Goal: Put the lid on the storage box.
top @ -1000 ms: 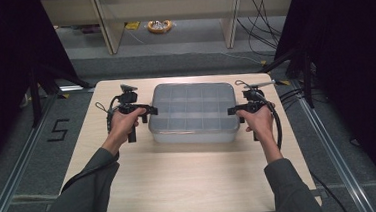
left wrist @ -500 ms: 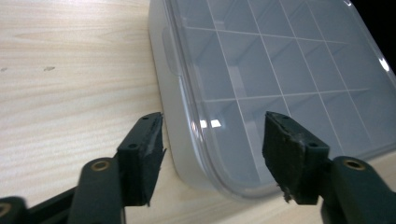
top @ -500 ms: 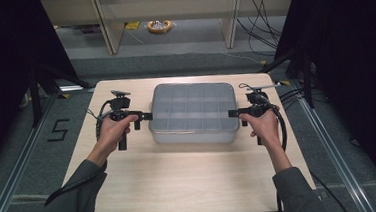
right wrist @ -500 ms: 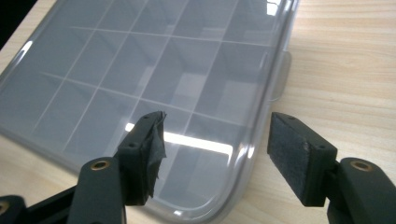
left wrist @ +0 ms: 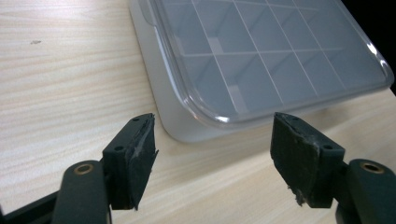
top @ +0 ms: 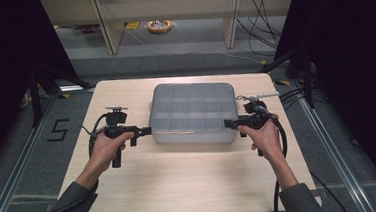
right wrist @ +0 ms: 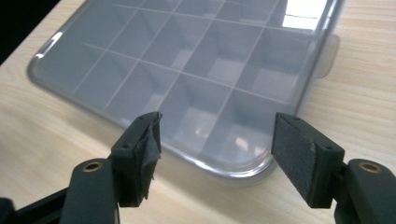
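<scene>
I see the wooden table [top: 181, 186] carrying a clear lidded compartment box [top: 192, 111] set toward its far middle. My left gripper [top: 146, 131] sits just off the box's near left corner, jaws apart after widening just now, nothing between them. My right gripper [top: 229, 123] faces the near right corner, jaws likewise spread after opening further, clamping nothing.

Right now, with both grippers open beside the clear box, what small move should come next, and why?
Probably draw both back a little further. The left gripper and right gripper have just been opening, nothing between their jaws, and the compartment box rests flat on the table, lid closed.
</scene>
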`<state>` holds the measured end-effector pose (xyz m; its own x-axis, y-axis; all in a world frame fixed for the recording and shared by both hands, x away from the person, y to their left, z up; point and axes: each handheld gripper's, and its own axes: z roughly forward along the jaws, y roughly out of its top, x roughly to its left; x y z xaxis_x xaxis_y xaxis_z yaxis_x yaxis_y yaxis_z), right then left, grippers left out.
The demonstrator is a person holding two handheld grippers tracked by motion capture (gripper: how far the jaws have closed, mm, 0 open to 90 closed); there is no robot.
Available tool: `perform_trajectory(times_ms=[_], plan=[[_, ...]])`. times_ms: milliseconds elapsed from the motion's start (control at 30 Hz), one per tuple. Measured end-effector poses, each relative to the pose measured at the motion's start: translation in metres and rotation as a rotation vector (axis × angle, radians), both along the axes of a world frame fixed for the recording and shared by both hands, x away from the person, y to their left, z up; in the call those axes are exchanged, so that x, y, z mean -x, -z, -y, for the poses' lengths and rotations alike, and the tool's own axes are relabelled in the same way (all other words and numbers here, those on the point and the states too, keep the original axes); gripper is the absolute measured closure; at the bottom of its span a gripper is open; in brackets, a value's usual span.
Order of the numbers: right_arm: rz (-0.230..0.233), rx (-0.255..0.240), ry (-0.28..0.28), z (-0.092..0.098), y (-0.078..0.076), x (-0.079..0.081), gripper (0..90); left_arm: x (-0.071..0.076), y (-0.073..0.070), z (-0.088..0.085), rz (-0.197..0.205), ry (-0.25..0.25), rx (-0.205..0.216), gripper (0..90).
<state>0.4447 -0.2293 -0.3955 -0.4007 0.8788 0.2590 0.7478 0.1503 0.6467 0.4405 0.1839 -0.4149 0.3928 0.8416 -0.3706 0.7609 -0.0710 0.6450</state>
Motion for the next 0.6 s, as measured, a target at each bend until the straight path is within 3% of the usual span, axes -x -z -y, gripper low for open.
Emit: perform_trajectory(times_ms=[67,133,167,200,300,333,433,467,500,533,600], plan=[[-0.013,-0.028,0.012,-0.005,0.0,0.008,33.7,0.005,0.001,-0.001,0.011,0.004,-0.004,30.2],[-0.008,-0.014,-0.007,-0.004,0.0,0.009,33.7,0.009,0.003,-0.002,0.021,0.01,-0.01,30.2],[-0.011,-0.03,-0.001,-0.007,0.0,0.012,33.6,0.011,0.003,-0.003,0.018,0.018,-0.006,29.9],[0.016,-0.012,-0.03,-0.006,0.002,0.012,33.5,0.012,0.004,-0.003,0.02,0.019,-0.005,29.5],[0.003,-0.02,-0.04,-0.008,0.002,0.018,33.4,0.018,0.007,-0.003,0.023,0.023,0.003,29.0],[0.029,-0.036,-0.046,-0.009,0.004,0.019,33.2,0.021,0.008,-0.004,0.026,0.025,0.003,29.0],[0.04,-0.03,-0.073,-0.011,0.005,0.023,32.9,0.026,0.012,-0.004,0.031,0.019,0.01,28.8],[0.026,-0.02,-0.052,-0.012,0.005,0.025,32.7,0.028,0.012,-0.004,0.035,0.018,0.01,28.7],[0.04,-0.026,-0.072,-0.012,0.005,0.026,32.6,0.03,0.012,-0.005,0.036,0.036,-0.004,28.6],[0.051,-0.027,-0.069,-0.013,0.007,0.027,32.5,0.032,0.014,-0.004,0.045,0.02,0.0,28.2],[0.03,-0.034,-0.064,-0.015,0.007,0.032,32.2,0.036,0.014,-0.005,0.047,0.044,-0.003,27.6]])
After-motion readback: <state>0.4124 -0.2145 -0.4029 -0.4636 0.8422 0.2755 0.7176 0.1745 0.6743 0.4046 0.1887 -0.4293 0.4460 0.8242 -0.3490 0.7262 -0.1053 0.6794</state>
